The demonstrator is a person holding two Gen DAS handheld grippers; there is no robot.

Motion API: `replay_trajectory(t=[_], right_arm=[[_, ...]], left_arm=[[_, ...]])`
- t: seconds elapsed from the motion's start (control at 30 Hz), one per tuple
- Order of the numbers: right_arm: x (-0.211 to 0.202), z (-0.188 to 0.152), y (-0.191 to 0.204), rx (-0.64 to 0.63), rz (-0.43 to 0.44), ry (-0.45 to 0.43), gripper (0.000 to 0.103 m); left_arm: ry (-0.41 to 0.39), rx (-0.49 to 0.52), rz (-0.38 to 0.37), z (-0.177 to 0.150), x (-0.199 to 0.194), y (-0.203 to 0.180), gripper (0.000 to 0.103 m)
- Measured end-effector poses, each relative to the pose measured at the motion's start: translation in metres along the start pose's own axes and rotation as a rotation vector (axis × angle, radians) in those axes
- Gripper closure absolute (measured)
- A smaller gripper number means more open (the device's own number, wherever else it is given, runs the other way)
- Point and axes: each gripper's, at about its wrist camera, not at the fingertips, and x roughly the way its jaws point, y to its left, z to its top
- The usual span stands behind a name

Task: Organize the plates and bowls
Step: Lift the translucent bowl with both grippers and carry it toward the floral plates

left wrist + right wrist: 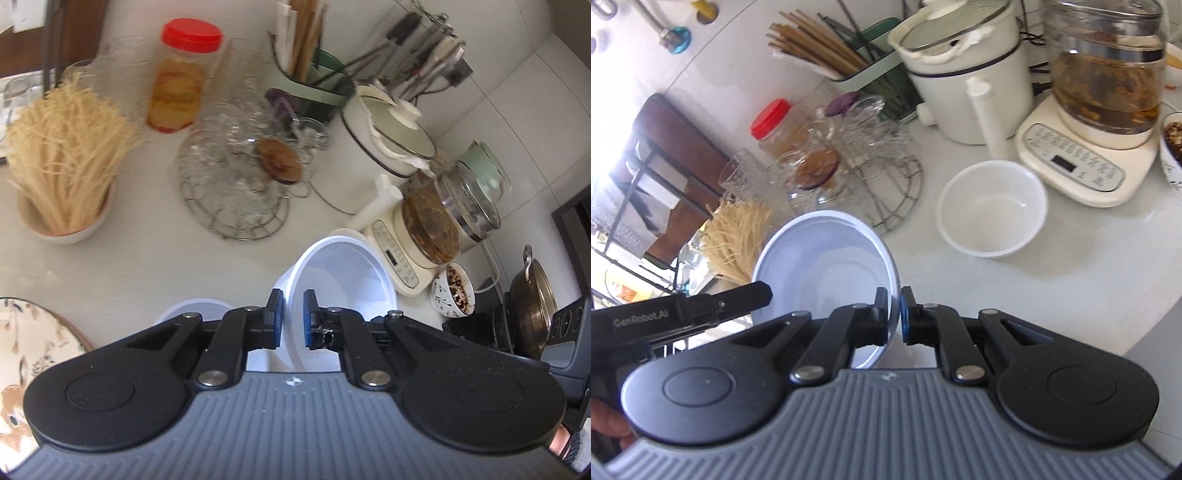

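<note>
body: ribbed grey housing | black round pivot discs, silver screws | fingers (275, 317): black, blue pads

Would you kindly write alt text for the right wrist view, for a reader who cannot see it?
The right gripper has its jaws shut on the rim of a tilted pale blue bowl, held above a white countertop. An empty white bowl stands upright beyond it, near a glass kettle on its cream base.
</note>
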Motion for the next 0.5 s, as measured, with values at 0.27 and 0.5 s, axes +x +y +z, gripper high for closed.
replay_trajectory(t=[0.27,0.5], right_arm=[[0.016,-0.003,0.031,-0.070,0.012,-0.004,0.092],[0.042,-0.011,0.038,-0.095,0.025,0.079,0.091]], left_arm=[[-0.007,-0.019,0.034,0.003,-0.005,0.031,0.092],[0.031,-0.020,0.102,-0.011,0.008,0.053,0.092]])
